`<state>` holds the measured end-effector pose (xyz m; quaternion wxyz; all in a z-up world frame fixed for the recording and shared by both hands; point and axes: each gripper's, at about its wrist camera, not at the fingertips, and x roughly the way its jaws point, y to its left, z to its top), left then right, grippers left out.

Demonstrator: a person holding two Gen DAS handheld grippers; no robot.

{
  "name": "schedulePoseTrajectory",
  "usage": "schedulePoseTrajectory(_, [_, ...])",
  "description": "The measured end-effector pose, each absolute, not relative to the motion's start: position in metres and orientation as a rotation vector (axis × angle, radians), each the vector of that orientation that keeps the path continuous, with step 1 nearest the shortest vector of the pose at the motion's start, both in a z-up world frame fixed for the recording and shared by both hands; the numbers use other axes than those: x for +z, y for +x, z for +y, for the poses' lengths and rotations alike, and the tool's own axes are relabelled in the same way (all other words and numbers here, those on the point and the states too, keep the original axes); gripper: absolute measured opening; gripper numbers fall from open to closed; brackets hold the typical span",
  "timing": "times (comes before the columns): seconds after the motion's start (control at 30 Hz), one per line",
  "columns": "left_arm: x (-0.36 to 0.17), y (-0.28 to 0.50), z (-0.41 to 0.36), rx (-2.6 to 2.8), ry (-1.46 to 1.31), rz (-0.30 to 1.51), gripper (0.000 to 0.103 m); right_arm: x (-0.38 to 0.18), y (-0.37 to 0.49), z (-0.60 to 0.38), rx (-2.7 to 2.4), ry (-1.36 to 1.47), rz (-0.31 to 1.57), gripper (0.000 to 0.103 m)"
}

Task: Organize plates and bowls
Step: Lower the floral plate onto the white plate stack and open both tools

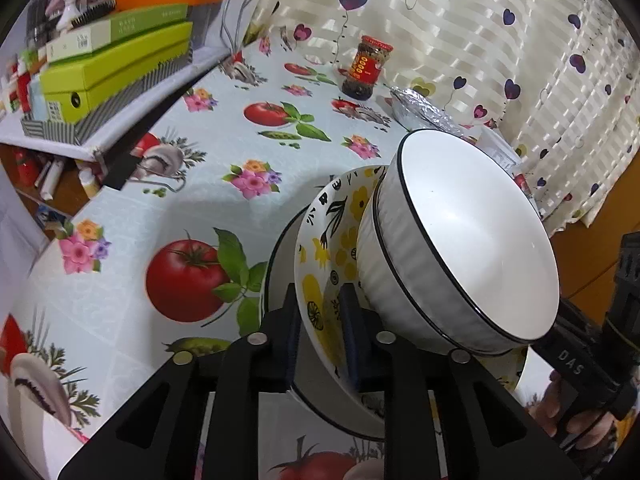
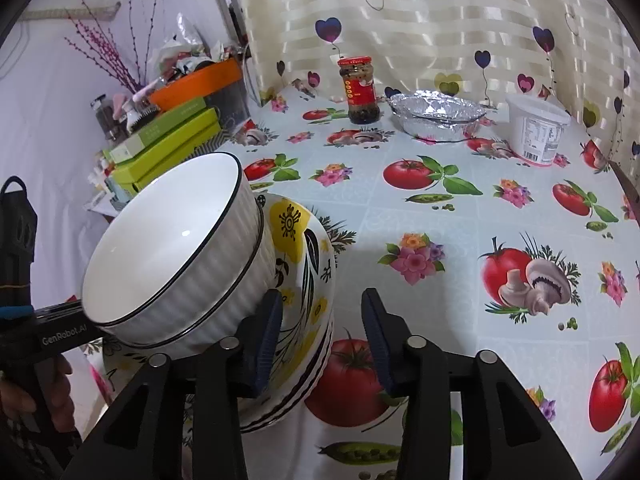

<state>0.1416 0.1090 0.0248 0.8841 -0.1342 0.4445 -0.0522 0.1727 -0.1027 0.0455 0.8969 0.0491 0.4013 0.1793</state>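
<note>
Your left gripper (image 1: 320, 328) straddles the plates' (image 1: 320, 272) rim, barely pinching; your right gripper (image 2: 322, 340) stands spread. Back off gently, so the bowls (image 1: 472, 240) stay settled.

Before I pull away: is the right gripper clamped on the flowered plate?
No, the right gripper is open beside the flowered plate.

Two nested bowls (image 2: 176, 256) sit in stacked plates (image 2: 308, 320) on the table (image 2: 400, 220) — jar (image 2: 360, 88), tray (image 2: 436, 114), tub (image 2: 536, 128) behind.
</note>
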Motion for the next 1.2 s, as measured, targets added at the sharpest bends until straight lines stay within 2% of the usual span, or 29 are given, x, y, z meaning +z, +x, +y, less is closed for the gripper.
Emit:
schedulePoseTrajectory(0.07, [0.026, 0.139, 0.110, -0.105, -0.281, 0.921, 0.028, 0.048, 0.169, -0.104, 0.365, 0.101, 0.822, 0.044])
schedulePoseTrajectory(0.23, [0.032, 0.128, 0.113, -0.095, -0.279, 0.896, 0.031, 0.052, 0.160, -0.106, 0.359, 0.105, 0.808, 0.049])
schedulePoseTrajectory(0.37, [0.043, 0.114, 0.110, -0.070, -0.248, 0.852, 0.043, 0.059, 0.148, -0.108, 0.352, 0.103, 0.782, 0.057])
schedulePoseTrajectory(0.5, [0.052, 0.097, 0.105, -0.079, -0.239, 0.816, 0.043, 0.067, 0.133, -0.109, 0.366, 0.095, 0.748, 0.065])
schedulePoseTrajectory(0.8, [0.053, 0.058, 0.090, -0.032, -0.174, 0.760, 0.044, 0.074, 0.092, -0.111, 0.354, 0.051, 0.696, 0.072])
schedulePoseTrajectory(1.2, [0.016, 0.027, 0.061, -0.013, -0.075, 0.768, 0.044, 0.045, 0.055, -0.121, 0.300, -0.010, 0.719, 0.076])
